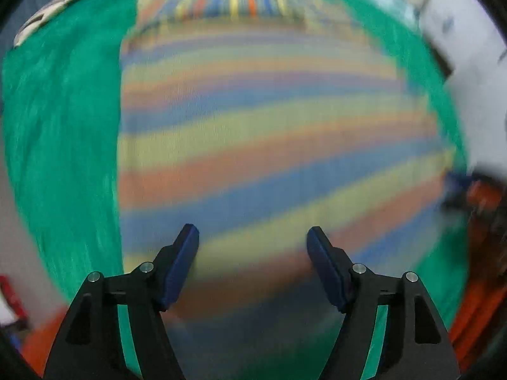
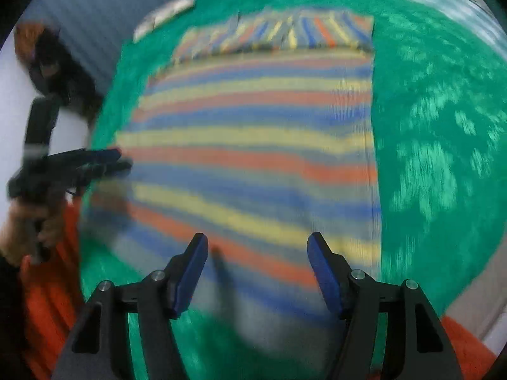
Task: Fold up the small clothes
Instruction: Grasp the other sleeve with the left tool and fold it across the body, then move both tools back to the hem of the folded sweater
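A striped garment [image 1: 269, 145] in blue, yellow and orange lies flat on a green cloth [image 1: 63, 145]. Its far end is folded over, showing stripes running the other way [image 1: 234, 4]. My left gripper [image 1: 252, 234] is open and empty above the garment's near part. My right gripper [image 2: 257, 242] is open and empty above the near edge of the same garment [image 2: 253, 145]. In the right wrist view the left gripper [image 2: 111, 160] shows at the garment's left edge. Both views are motion-blurred.
The green cloth [image 2: 437, 145] covers the work surface around the garment. A white patterned object [image 1: 50, 12] lies at the far left, also in the right wrist view [image 2: 164, 12]. Orange fabric [image 2: 47, 300] lies at the near left edge.
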A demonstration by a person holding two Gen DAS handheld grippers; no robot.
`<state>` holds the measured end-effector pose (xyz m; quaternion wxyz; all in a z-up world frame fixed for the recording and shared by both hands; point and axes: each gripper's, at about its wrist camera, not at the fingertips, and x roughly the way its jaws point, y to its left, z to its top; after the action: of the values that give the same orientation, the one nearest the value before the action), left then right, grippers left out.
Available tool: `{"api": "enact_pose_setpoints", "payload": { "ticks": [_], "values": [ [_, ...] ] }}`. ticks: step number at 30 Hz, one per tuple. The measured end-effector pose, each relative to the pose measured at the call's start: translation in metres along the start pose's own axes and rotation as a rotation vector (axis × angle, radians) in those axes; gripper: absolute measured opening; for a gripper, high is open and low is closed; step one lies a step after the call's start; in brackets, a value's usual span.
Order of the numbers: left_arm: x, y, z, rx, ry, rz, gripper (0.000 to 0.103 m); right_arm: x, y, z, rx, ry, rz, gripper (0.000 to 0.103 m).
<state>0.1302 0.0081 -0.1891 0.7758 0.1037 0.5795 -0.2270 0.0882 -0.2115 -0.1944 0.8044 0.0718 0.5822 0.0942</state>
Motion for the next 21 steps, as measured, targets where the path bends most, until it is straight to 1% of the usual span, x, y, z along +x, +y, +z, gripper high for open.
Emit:
{"api": "enact_pose_setpoints", "payload": {
  "ticks": [1,2,4,5,8,10,12,15,18,21],
  "values": [
    [-0.008,-0.007,-0.023,0.023,-0.034,0.056,0.075,0.002,0.000,-0.008,-0.011,0.031,-0.017,0.065],
    [-0.014,-0.010,-0.036,0.026,-0.022,0.076,0.075,0.001,0.001,-0.021,-0.031,0.055,-0.047,0.064],
    [-0.025,-0.009,-0.050,0.002,-0.011,0.082,0.075,-0.006,0.003,-0.040,-0.058,0.069,-0.100,0.064],
    [-0.033,-0.007,-0.056,-0.014,-0.003,0.085,0.075,-0.011,0.004,-0.052,-0.054,0.095,-0.120,0.064],
    [-0.054,-0.001,-0.065,-0.072,-0.032,0.090,0.075,-0.023,-0.002,-0.069,0.012,0.136,-0.125,0.064],
    [-0.060,0.013,-0.065,-0.112,-0.068,0.090,0.075,-0.040,-0.004,-0.079,0.060,0.089,-0.117,0.064],
    [-0.069,0.018,-0.064,-0.139,-0.100,0.110,0.080,-0.056,-0.004,-0.086,0.102,0.023,-0.115,0.064],
    [-0.079,0.015,-0.070,-0.160,-0.139,0.144,0.081,-0.076,-0.005,-0.091,0.168,-0.073,-0.093,0.064],
    [-0.088,0.019,-0.074,-0.172,-0.160,0.168,0.081,-0.081,-0.006,-0.092,0.212,-0.119,-0.074,0.064],
    [-0.093,0.018,-0.073,-0.174,-0.176,0.206,0.081,-0.078,-0.002,-0.092,0.204,-0.121,-0.068,0.064]
  ]
}}
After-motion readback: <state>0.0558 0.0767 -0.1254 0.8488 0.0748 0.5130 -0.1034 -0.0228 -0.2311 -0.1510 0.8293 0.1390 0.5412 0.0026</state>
